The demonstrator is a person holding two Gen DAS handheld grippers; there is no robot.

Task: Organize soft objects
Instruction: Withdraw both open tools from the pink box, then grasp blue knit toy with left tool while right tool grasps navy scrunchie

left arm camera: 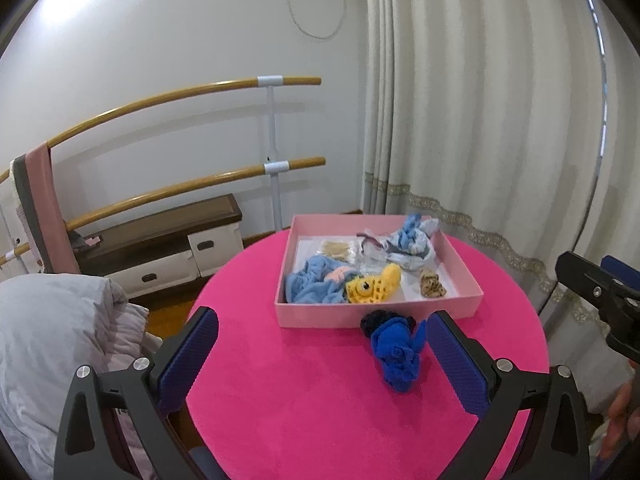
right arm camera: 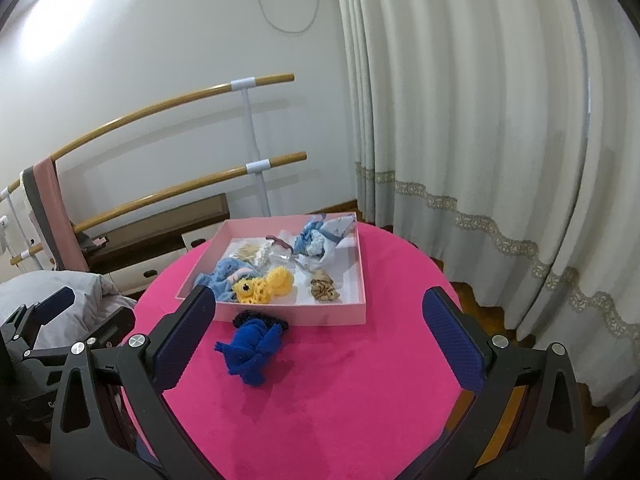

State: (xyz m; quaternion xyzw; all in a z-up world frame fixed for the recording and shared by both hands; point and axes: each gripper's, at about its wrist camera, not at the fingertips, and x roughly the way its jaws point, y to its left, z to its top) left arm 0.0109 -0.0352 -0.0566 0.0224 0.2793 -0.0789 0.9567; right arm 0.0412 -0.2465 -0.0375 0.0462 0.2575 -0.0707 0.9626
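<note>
A royal-blue crocheted soft toy [left arm camera: 396,354] [right arm camera: 251,349] with a dark frill lies on the round pink table [left arm camera: 320,412] [right arm camera: 360,392], just in front of the pink box [left arm camera: 376,314] [right arm camera: 296,314]. Inside the box lie a yellow crocheted toy [left arm camera: 372,285] [right arm camera: 264,282], a light-blue cloth [left arm camera: 314,284] [right arm camera: 226,272], a pale blue-and-white bundle [left arm camera: 412,242] [right arm camera: 320,240] and a tan scrunchie [left arm camera: 432,286] [right arm camera: 325,290]. My left gripper [left arm camera: 320,328] hangs open above the table, with the blue toy just inside its right finger. My right gripper [right arm camera: 320,312] is open too, the toy lying nearer its left finger.
A grey quilt [left arm camera: 52,340] lies left of the table. Behind stand a wooden barre [left arm camera: 180,92], a low brown cabinet [left arm camera: 168,240] and cream curtains [left arm camera: 480,120]. The other gripper shows at each view's edge, the right one [left arm camera: 600,300] and the left one [right arm camera: 52,332].
</note>
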